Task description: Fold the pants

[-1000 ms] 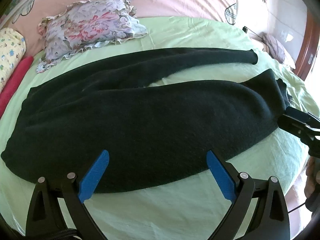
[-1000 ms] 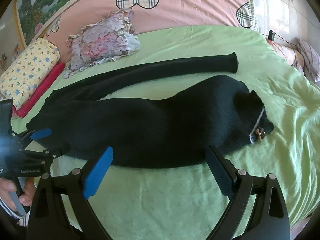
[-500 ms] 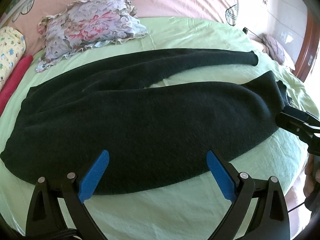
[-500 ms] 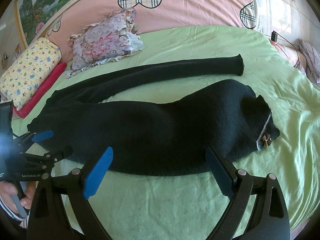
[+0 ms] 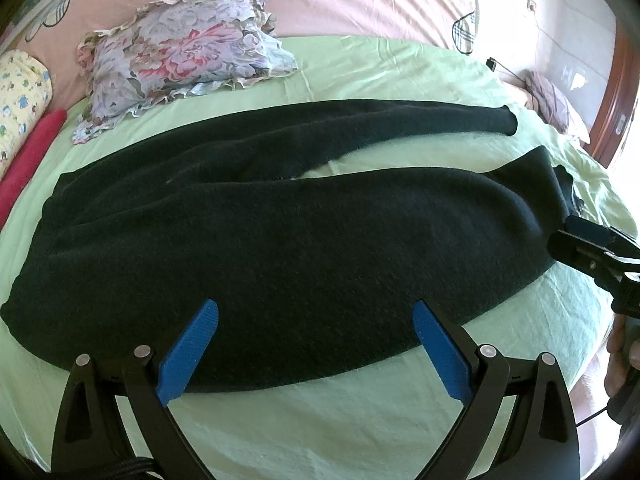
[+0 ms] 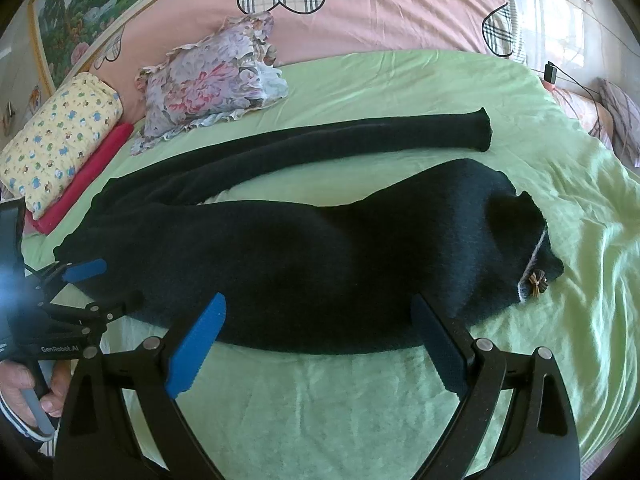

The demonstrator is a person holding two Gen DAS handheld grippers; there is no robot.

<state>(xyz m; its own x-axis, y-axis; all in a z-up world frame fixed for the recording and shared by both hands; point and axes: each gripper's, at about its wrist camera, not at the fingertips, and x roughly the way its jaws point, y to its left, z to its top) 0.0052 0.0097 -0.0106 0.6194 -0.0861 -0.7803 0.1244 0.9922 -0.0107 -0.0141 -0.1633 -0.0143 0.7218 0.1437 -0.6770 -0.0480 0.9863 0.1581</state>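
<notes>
The black pants [image 5: 280, 240] lie spread across the green bed sheet [image 5: 340, 420], long axis running left to right; one leg [image 6: 360, 140] extends along the far side to a cuffed end, and a wedge of sheet shows between it and the wider near portion; a small brown bow [image 6: 536, 280] sits on the edge of the garment at the right end in the right wrist view. The left gripper [image 5: 316, 344] has its jaws spread wide, blue pads [image 5: 188, 352] framing the near edge of the pants, nothing between them; the right gripper [image 6: 316, 344] is likewise spread wide with nothing between its fingers, positioned over the near edge of the garment at its right portion. In the left wrist view the right gripper enters from the right beside the end of the pants; contact cannot be determined. In the right wrist view the left gripper appears at the left edge, held by a hand [image 6: 24, 392], its fingers next to the left end of the pants. A floral pillow [image 5: 180, 64] rests on the far side of the sheet, apart from the pants; a yellow patterned pillow [image 6: 56, 140] and a red roll [image 6: 84, 176] lie at far left; a pink cover with plaid hearts [image 6: 380, 12] runs behind.
</notes>
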